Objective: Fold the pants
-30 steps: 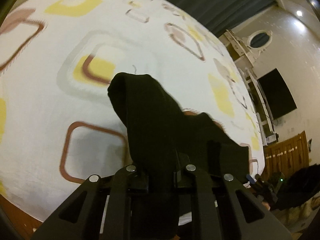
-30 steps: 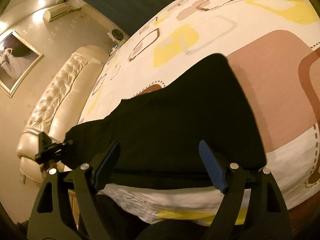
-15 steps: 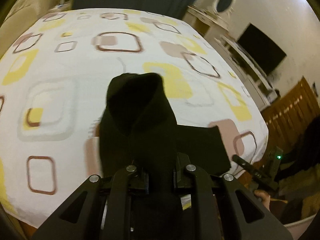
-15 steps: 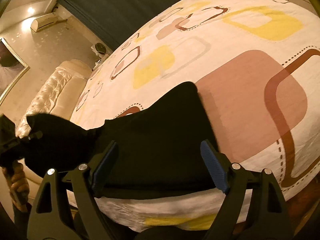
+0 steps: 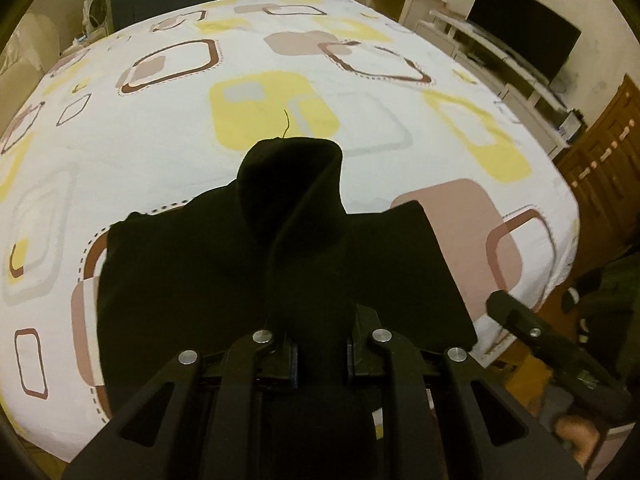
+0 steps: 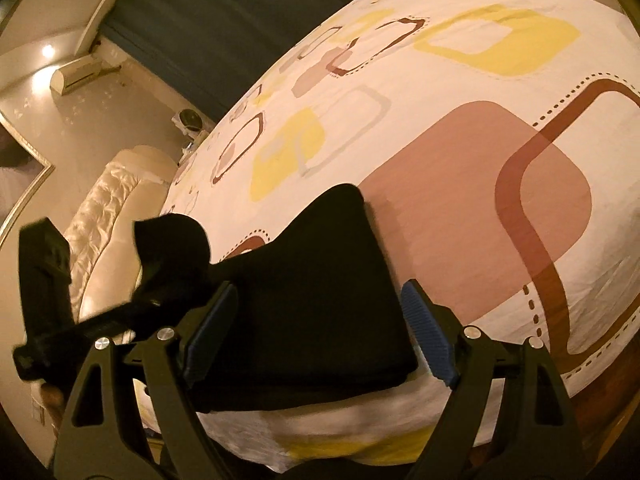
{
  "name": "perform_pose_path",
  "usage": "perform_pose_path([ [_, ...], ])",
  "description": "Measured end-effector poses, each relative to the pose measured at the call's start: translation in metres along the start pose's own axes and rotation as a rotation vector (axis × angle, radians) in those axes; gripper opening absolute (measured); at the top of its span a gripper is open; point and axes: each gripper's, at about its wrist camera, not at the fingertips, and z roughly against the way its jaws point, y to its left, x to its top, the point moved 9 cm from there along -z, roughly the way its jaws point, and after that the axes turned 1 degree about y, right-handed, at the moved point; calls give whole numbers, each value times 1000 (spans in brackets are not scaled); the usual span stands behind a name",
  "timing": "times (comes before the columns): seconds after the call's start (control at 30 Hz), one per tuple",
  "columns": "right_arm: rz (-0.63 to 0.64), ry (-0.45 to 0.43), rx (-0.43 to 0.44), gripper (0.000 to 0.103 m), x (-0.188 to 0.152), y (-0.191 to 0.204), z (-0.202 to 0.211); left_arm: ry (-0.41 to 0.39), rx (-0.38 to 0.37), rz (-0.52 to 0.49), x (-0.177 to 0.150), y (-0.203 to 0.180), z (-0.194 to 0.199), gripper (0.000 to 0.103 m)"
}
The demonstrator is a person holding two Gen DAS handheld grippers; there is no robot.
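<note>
The black pants [image 5: 192, 272] lie partly folded on the patterned bed sheet [image 5: 256, 92] near its front edge. My left gripper [image 5: 320, 344] is shut on a bunched end of the pants [image 5: 296, 184], which stands up above the fingers over the folded part. In the right wrist view the folded pants [image 6: 312, 280] lie flat between and beyond my open right gripper [image 6: 316, 316], whose blue pads [image 6: 426, 330] are wide apart and empty. The left gripper [image 6: 148, 300] with the raised cloth [image 6: 172, 240] shows at the left of that view.
The bed fills both views. A cream tufted headboard [image 6: 104, 216] is at the left, dark curtains [image 6: 224, 20] behind the bed. A TV [image 5: 524, 48] on a white console and a wooden cabinet [image 5: 600, 148] stand to the right. The right gripper [image 5: 560, 352] shows off the bed's corner.
My left gripper has swung with the pants end from the side round over the folded part. The right gripper has stayed open and pulled slightly back from the cloth.
</note>
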Motion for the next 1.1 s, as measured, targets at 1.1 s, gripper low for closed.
perform_pose_path([
  [1.1,-124,-69,11,84,16,-34,19,-61,374,-137,-23,-46,-57,19],
])
